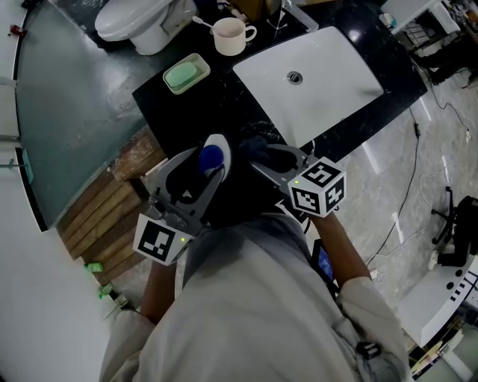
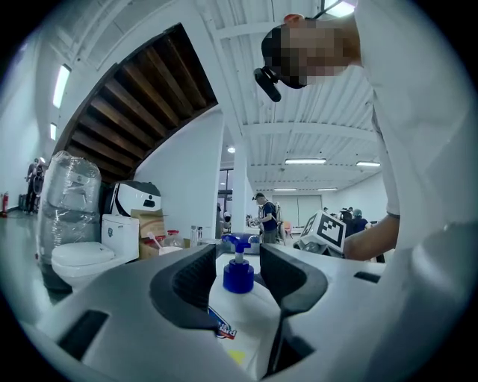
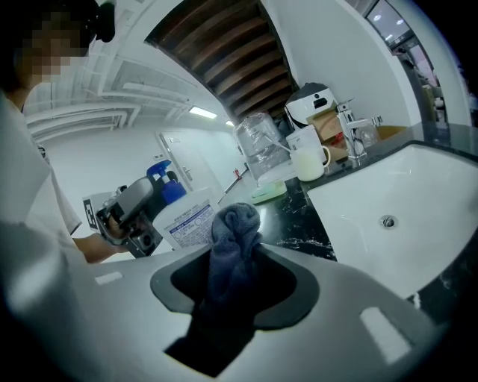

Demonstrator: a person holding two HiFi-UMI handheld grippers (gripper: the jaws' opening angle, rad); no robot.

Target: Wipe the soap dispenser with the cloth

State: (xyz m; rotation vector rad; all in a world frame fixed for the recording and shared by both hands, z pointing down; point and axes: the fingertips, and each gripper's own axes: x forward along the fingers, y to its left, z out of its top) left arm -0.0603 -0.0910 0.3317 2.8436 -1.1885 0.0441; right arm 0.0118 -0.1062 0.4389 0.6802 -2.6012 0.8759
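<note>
The soap dispenser [image 1: 217, 144], a white bottle with a blue pump, stands upright at the near edge of the black counter [image 1: 216, 101]. My left gripper [image 1: 208, 168] reaches level around it. In the left gripper view the bottle [image 2: 243, 312] fills the space between the jaws of that gripper [image 2: 237, 270], with a thin dark gap at the right pad, so it is open. Just to the right, my right gripper [image 1: 270, 160] is shut on a dark blue cloth [image 1: 255, 145]. The right gripper view shows the bunched cloth [image 3: 233, 242] sticking up from those jaws, a short way from the bottle [image 3: 184, 216].
A white sink basin [image 1: 314, 74] is set in the counter to the right, with a tap [image 3: 351, 134] behind it. A mug [image 1: 230, 36] and a green soap dish [image 1: 187, 73] sit further back. A toilet [image 1: 138, 22] and wooden slats [image 1: 104, 216] lie to the left.
</note>
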